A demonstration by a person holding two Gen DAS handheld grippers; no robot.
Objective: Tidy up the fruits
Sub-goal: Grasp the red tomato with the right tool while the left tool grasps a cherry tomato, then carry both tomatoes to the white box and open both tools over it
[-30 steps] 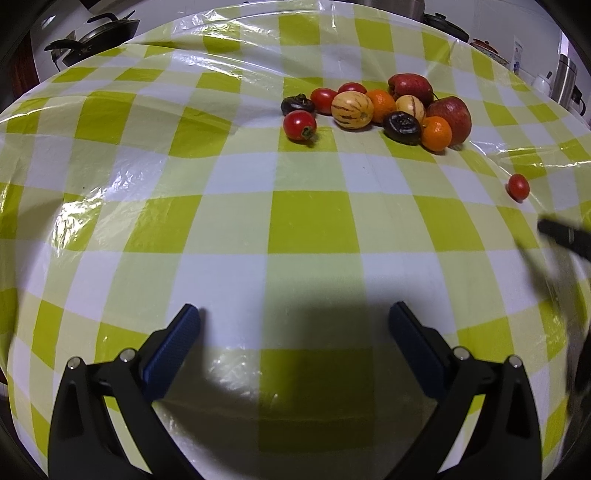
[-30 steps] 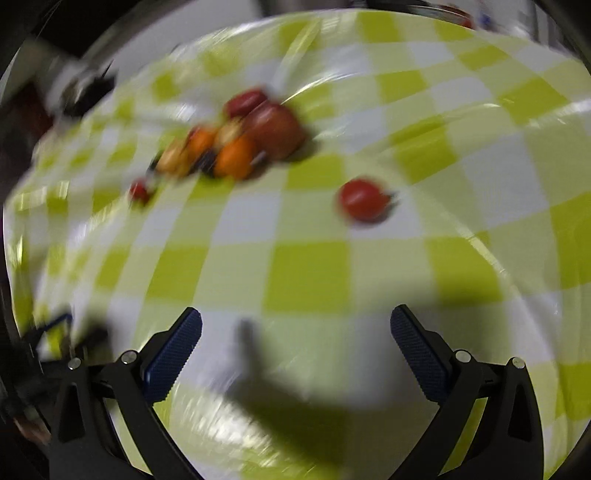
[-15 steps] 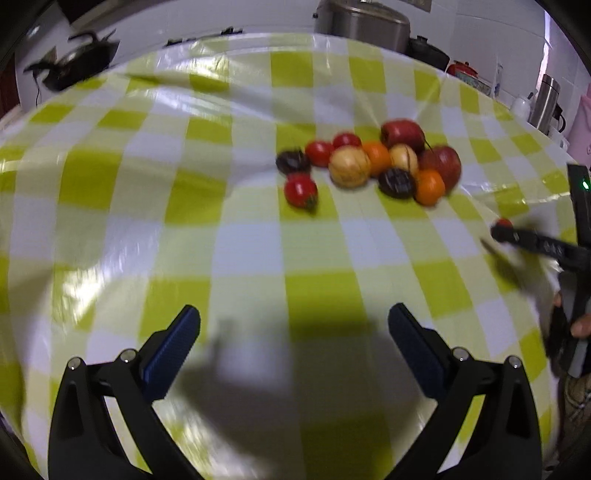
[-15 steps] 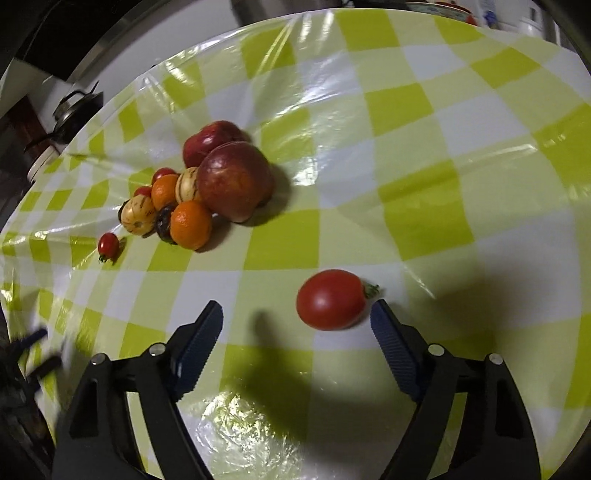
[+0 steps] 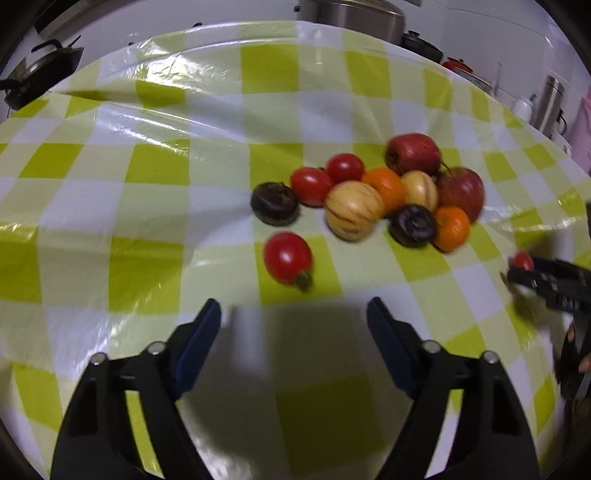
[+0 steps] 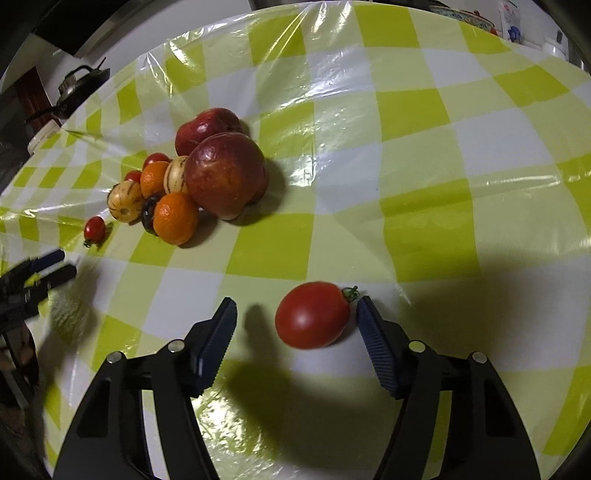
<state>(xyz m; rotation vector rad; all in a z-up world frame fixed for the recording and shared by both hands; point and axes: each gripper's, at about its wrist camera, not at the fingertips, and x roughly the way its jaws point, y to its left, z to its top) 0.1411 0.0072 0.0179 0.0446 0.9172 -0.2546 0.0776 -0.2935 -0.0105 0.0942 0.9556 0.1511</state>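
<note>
A heap of fruit lies on the checked cloth: red apples (image 6: 225,173), oranges (image 6: 174,218), striped pale melons (image 5: 352,209), dark purple fruits (image 5: 274,203) and tomatoes (image 5: 311,185). One loose tomato (image 5: 288,258) lies just ahead of my open left gripper (image 5: 293,325). Another lone tomato (image 6: 312,314) rests on the cloth between the fingers of my right gripper (image 6: 295,321), which stands open around it, nearer the right finger. In the left wrist view the right gripper (image 5: 546,280) shows at the right edge beside that tomato (image 5: 522,260).
The table carries a green and white checked cloth (image 6: 406,110) under glossy plastic. Pots and a kettle (image 5: 351,14) stand beyond the far edge, a pan (image 5: 40,70) at the far left. A person's hand (image 5: 576,354) shows at the right edge.
Both grippers have moved forward and lower. The loose tomato now lies close before the left one; the right one has come around the lone tomato and its fingers have narrowed somewhat.
</note>
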